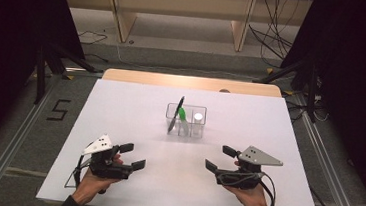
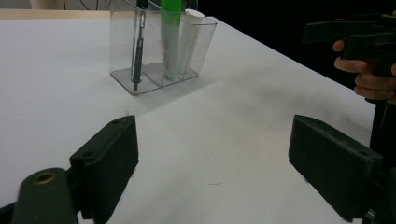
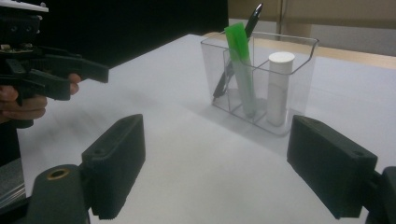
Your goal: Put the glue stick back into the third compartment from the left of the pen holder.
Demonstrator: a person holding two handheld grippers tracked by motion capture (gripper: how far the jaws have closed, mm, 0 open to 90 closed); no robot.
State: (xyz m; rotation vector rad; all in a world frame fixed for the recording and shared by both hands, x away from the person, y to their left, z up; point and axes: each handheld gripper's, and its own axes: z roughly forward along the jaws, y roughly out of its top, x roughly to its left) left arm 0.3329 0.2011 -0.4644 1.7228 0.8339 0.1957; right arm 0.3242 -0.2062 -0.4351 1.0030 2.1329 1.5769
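A clear three-compartment holder (image 1: 190,106) stands in the middle of the white table. It holds a leaning black pen (image 1: 176,113), a green marker (image 1: 182,117) and a white cylinder (image 1: 198,118), one per compartment. My left gripper (image 1: 133,156) rests near the front left, open and holding nothing. My right gripper (image 1: 219,157) is near the front right, also open and holding nothing. Both point inward, well short of the holder. In the left gripper view the holder (image 2: 122,51) stands ahead to the left. In the right gripper view the holder (image 3: 303,70) stands just beyond the jaws.
The white tabletop (image 1: 135,114) ends at a wooden strip (image 1: 193,82) on the far side. Beyond it are floor cables (image 1: 272,35), black stand legs (image 1: 41,70) and wooden furniture (image 1: 123,12). A "5" (image 1: 57,109) is marked on the floor at left.
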